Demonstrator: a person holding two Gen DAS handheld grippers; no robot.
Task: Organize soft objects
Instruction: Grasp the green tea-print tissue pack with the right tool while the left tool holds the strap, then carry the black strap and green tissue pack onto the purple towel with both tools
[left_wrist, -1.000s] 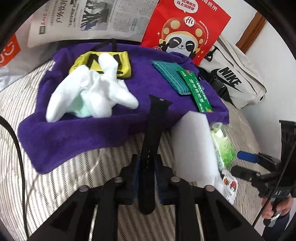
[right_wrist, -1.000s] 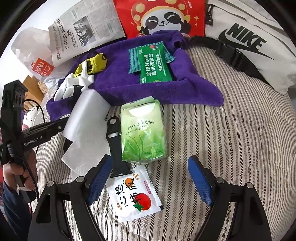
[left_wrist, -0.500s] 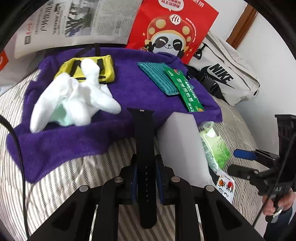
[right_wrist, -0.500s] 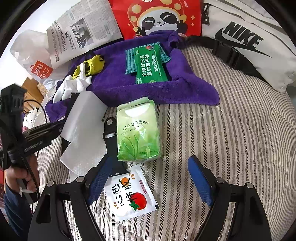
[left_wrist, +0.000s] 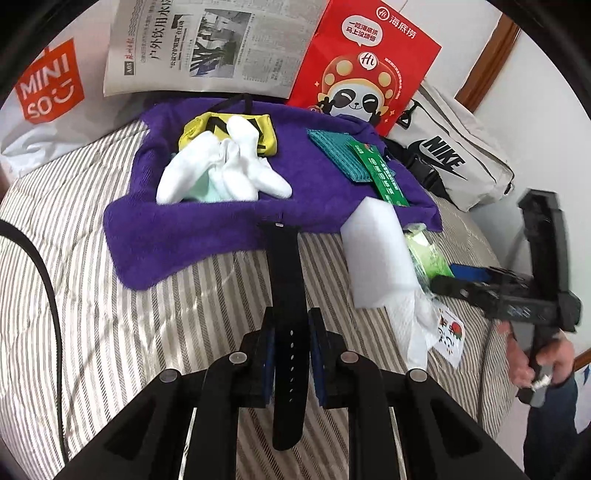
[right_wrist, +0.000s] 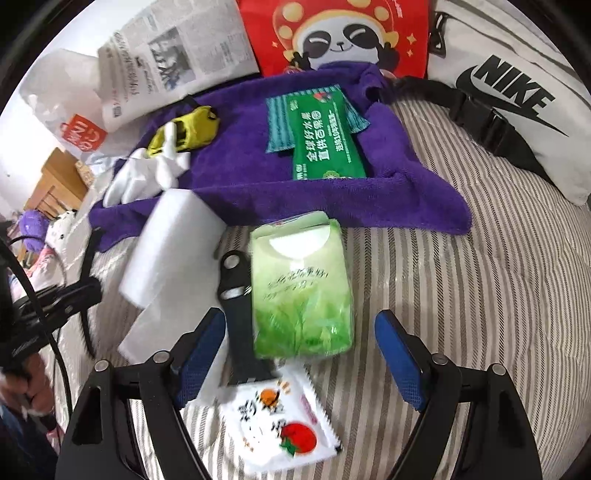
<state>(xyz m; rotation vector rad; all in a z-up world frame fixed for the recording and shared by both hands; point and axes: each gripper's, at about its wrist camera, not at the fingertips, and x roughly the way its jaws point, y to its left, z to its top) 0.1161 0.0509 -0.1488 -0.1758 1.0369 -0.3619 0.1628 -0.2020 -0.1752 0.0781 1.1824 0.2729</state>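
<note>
L gripper (left_wrist: 290, 354) is pinched on a black watch strap (left_wrist: 284, 295), pads clamping its lower half. The strap sticks up stiff, holed tail hanging below the jaws, pin end over the near edge of the purple towel (left_wrist: 177, 236). R gripper (right_wrist: 301, 343) is spread wide and holds nothing, parked over the green tissue pack (right_wrist: 301, 291) w/ the 2nd strap piece (right_wrist: 240, 314) just beside its left pad.

Risks:
- Strap is narrow and slick-looking, and the grip is low on it, so it could swivel or slide out during transport, esp. if the hand swings fast.
- On release it could land on the white socks (left_wrist: 221, 173) or roll off the towel's front edge onto the striped bedding (left_wrist: 92, 295); the towel edge is bunched there.
- White foam sheet (left_wrist: 376, 254) leans right next to the strap's path and is light, so a brush would knock it over.
- If R closes here it prob. grabs pack + buckle piece together, or the tomato sachet (right_wrist: 280, 424) that touches the buckle piece's near end.

Look of the stuff: strap is matte black, likely silicone, w/ a row of holes. Towel carries the socks over a yellow pouch (left_wrist: 225, 136) toward its far-left part, and a teal cloth (left_wrist: 340, 155) w/ a green packet (left_wrist: 384, 177) on top toward its right edge. R view is motion-blurred, so sachet contact is my best read.
</note>
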